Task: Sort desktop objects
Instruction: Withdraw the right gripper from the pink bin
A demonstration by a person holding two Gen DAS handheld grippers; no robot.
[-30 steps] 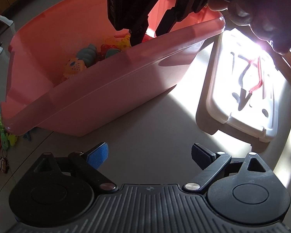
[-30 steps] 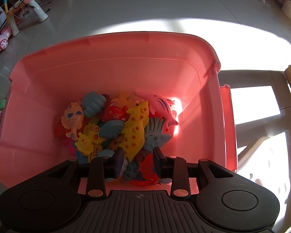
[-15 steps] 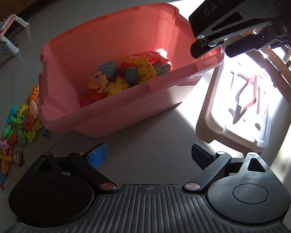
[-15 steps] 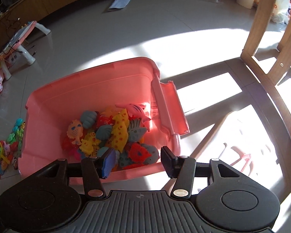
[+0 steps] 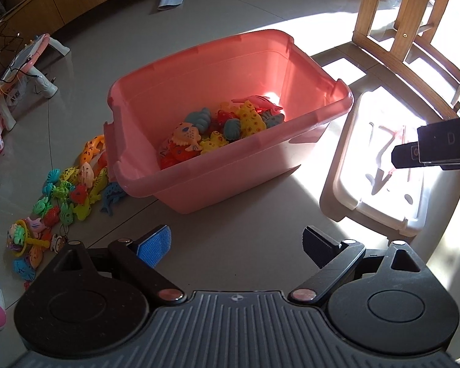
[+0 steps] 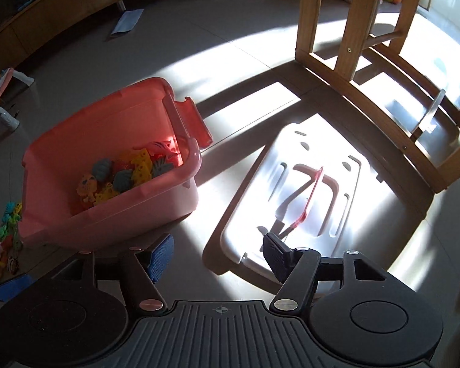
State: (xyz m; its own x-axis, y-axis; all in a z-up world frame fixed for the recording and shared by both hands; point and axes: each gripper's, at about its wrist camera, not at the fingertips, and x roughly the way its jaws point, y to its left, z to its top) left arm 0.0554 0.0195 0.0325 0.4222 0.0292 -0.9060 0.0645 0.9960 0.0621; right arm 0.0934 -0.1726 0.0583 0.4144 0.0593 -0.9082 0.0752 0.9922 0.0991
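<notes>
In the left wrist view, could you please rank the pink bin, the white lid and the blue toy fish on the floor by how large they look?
1. pink bin, clearly largest.
2. white lid, smaller, though glare and the right claw's body hide part.
3. blue toy fish, smallest by far.

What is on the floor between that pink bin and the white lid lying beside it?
Nothing: in the right wrist view, only bare floor tile, part sunlit and part in shadow, separates the pink bin from the white lid.
</notes>
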